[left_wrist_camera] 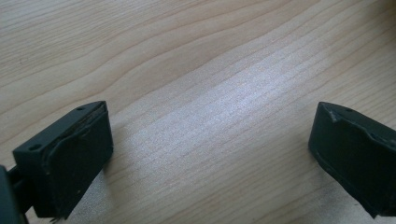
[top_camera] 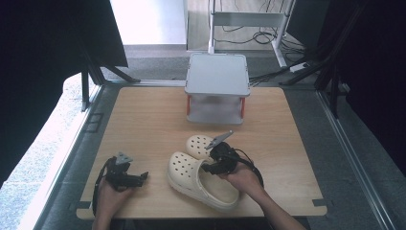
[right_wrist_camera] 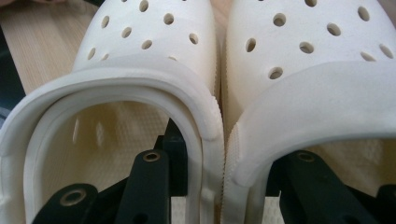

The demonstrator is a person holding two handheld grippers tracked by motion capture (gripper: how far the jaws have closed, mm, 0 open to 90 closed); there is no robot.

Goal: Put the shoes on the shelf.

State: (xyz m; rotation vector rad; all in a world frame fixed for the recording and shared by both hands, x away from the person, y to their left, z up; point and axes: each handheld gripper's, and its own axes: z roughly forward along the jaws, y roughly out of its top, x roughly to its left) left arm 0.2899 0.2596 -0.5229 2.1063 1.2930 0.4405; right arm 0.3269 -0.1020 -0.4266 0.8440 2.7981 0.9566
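the right gripper (top_camera: 210,165) has one jaw inside each cream clog, pinching the touching inner walls of the near clog (top_camera: 201,181) and the far clog (top_camera: 198,145) together on the wooden table (top_camera: 143,120); the left gripper (top_camera: 139,178) rests wide open on bare wood, holding nothing.

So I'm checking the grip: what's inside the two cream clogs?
One black jaw of the right gripper sits inside each clog, pinching their adjoining walls. The jaw tips are hidden behind those walls.
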